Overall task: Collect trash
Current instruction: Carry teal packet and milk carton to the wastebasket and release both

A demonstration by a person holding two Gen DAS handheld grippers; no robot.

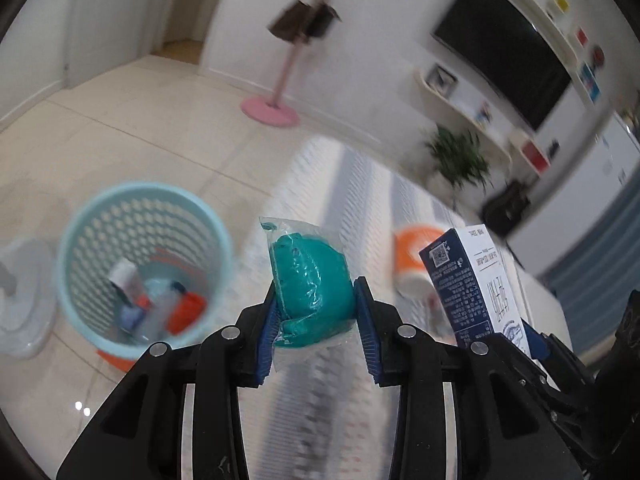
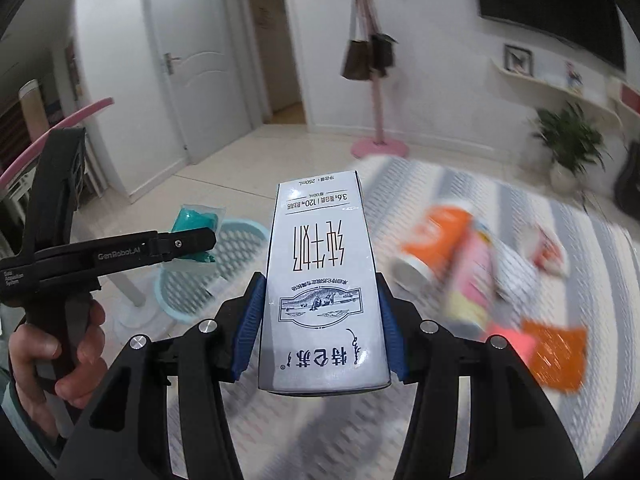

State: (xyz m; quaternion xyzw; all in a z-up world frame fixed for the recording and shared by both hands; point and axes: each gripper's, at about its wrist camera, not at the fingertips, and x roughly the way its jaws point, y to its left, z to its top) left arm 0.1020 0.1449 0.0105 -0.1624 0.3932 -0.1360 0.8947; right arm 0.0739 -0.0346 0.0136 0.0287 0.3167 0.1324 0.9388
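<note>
At far left we see the pale blue basket (image 1: 144, 268) standing on the tile floor, bottles lying in its bottom, its rim open. Just right of it our left gripper (image 1: 316, 312) is closed on a teal packet in clear wrap (image 1: 310, 284), long axis upright. Further right, our right gripper (image 2: 320, 320) clamps a white milk carton (image 2: 324, 284) lengthwise, pointing away from us. An orange canister (image 2: 444, 256) lies tilted on the striped mat (image 2: 520, 208).

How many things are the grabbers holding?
2. The left gripper pinches a teal packet; the right gripper clamps a milk carton. Nothing else looks held.
</note>
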